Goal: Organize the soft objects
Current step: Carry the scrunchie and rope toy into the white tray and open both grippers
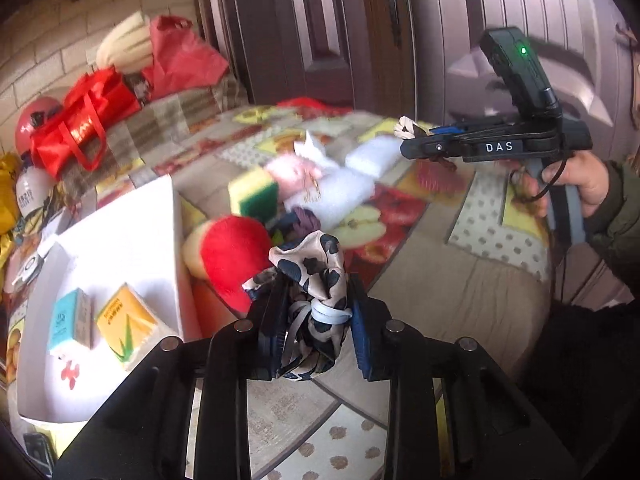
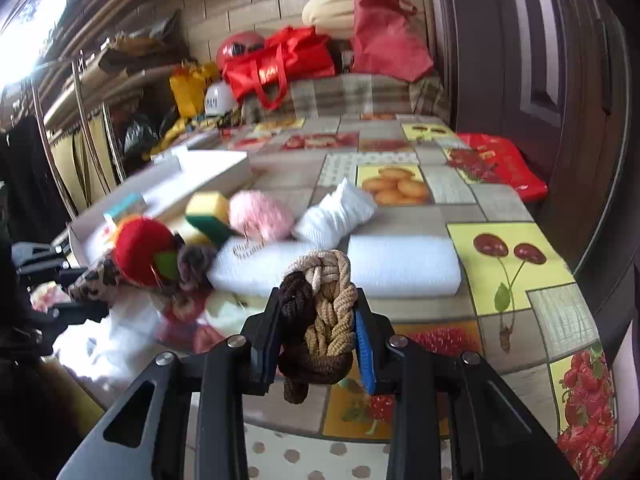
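Note:
My left gripper (image 1: pixel 314 312) is shut on a leopard-print scrunchie (image 1: pixel 310 276), held above the table beside a red plush toy (image 1: pixel 234 256). My right gripper (image 2: pixel 316 320) is shut on a braided brown and beige hair tie (image 2: pixel 320 312); it also shows in the left wrist view (image 1: pixel 410 140) at the right, raised over the table. On the table lie a yellow-green sponge (image 2: pixel 208 210), a pink fluffy ball (image 2: pixel 258 214), a white knitted cloth (image 2: pixel 336 212), a white foam pad (image 2: pixel 400 264) and a purple scrunchie (image 2: pixel 194 262).
A white box (image 1: pixel 120 240) at the left holds two small cartons (image 1: pixel 124 324). Red bags (image 2: pixel 280 62), a cream cushion (image 2: pixel 332 4) and a red helmet sit at the table's far end. A red plastic bag (image 2: pixel 504 164) lies near the dark door.

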A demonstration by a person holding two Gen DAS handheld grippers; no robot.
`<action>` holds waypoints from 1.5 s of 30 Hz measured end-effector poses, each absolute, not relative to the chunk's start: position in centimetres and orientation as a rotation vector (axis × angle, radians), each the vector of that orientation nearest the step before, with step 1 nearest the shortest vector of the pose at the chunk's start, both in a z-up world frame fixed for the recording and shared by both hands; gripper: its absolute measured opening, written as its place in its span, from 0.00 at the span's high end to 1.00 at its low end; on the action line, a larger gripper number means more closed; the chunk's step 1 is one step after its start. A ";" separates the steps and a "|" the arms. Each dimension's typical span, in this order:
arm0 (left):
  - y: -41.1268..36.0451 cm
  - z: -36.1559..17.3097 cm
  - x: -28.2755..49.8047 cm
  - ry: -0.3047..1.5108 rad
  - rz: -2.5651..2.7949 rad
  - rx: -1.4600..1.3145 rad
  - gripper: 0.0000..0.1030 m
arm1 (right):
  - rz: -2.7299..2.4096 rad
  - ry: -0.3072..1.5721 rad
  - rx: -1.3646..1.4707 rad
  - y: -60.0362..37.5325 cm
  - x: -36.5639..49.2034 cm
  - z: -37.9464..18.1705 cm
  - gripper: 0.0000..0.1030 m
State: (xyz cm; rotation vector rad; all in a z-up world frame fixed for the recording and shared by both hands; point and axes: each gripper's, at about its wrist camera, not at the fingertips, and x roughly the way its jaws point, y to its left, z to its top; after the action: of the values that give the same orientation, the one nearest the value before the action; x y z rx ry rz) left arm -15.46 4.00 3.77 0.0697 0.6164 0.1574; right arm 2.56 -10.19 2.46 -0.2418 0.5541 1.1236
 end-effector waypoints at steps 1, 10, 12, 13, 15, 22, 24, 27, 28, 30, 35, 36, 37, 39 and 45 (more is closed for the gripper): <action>4.3 4.2 -16.0 0.578 0.180 0.065 0.74 | 1.130 0.527 -0.195 -10.5 2.4 3.2 0.69; 8.8 5.7 -18.4 0.403 0.406 0.023 0.74 | 1.118 0.379 -0.031 -7.8 0.6 4.3 0.69; 10.1 5.7 -19.2 0.383 0.417 -0.046 0.74 | 1.132 0.389 -0.021 -7.1 0.2 4.3 0.69; 10.7 5.7 -19.5 0.374 0.426 -0.072 0.74 | 1.138 0.374 -0.009 -7.0 -0.2 4.4 0.69; 11.4 5.8 -20.0 0.360 0.442 -0.101 0.74 | 1.140 0.353 -0.024 -6.4 -0.8 4.5 0.69; 12.0 5.8 -21.2 0.330 0.494 -0.110 0.74 | 1.201 0.319 -0.044 -4.9 -3.2 4.6 0.69; 12.1 5.9 -21.5 0.324 0.503 -0.115 0.74 | 1.220 0.319 -0.055 -4.5 -3.7 4.6 0.68; 12.2 5.9 -21.8 0.313 0.517 -0.113 0.74 | 1.258 0.318 -0.064 -3.7 -5.0 4.5 0.67; 12.2 6.0 -21.9 0.310 0.522 -0.110 0.74 | 1.271 0.319 -0.074 -3.4 -5.5 4.5 0.67; 12.3 6.0 -22.2 0.302 0.534 -0.112 0.74 | 1.296 0.313 -0.084 -2.8 -6.3 4.4 0.67; 13.4 6.0 -23.1 0.293 0.575 -0.124 0.73 | 1.335 0.299 -0.113 -1.6 -7.9 4.3 0.67; 13.8 6.0 -23.4 0.290 0.590 -0.125 0.73 | 1.340 0.295 -0.119 -1.3 -8.1 4.3 0.67; 14.1 6.0 -23.6 0.289 0.610 -0.124 0.73 | 1.344 0.294 -0.124 -1.0 -8.3 4.3 0.67; 15.0 5.9 -24.3 0.285 0.652 -0.122 0.73 | 1.353 0.290 -0.139 -0.3 -8.8 4.3 0.67; 19.2 5.2 -26.8 0.270 0.770 -0.147 0.73 | 1.397 0.273 -0.188 1.7 -10.7 4.1 0.68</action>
State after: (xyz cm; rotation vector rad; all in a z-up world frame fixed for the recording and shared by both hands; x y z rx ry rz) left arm -26.80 19.19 5.25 -0.1466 0.2701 0.7703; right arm -10.72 1.70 4.09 -0.1879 0.2731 1.3968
